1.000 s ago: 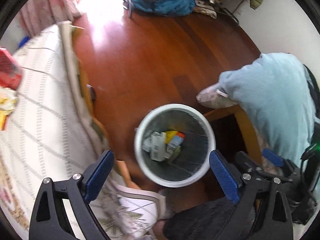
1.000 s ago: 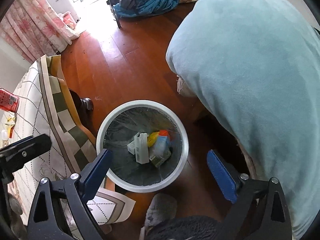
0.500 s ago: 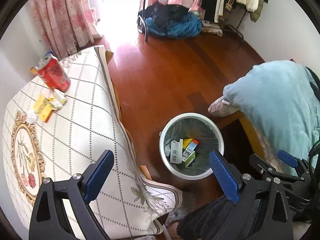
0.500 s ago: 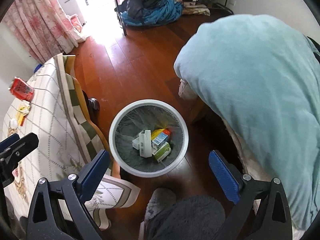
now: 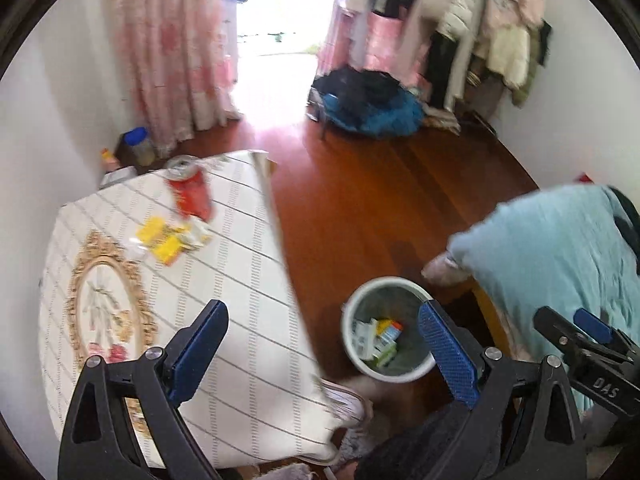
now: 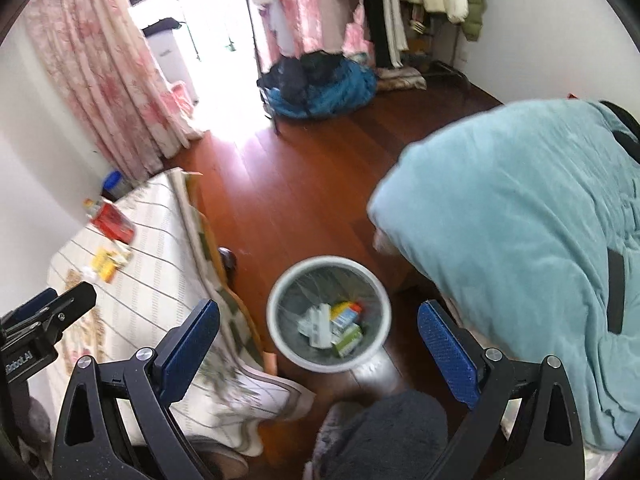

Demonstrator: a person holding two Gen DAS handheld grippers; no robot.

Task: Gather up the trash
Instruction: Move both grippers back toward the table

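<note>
Both grippers are spread wide and carry nothing: the left gripper [image 5: 322, 348] hangs above the near part of the desk [image 5: 248, 280], and the right gripper [image 6: 318, 346] hangs over the floor with the trash bin [image 6: 329, 314] straight ahead between its fingers. The trash left to collect lies on the desk ahead and to the left of the left gripper: a red can [image 5: 191, 194] at the far end, and just nearer than it some yellow wrappers [image 5: 166, 240] with pale scraps touching them. The step in hand looks like a reach to this pile. It would go best if the left gripper came down on the flat wrappers steeply, one finger on each side, pinching them without catching the tablecloth; the can, seemingly crushed, wants a grip across its body. The desk's right edge runs beside the bin, so a carry to the right is short. The bin's mouth is open and only partly filled. The blue quilt [image 6: 520, 248] crowds the right gripper's right side; the floor beyond the bin is open.
</note>
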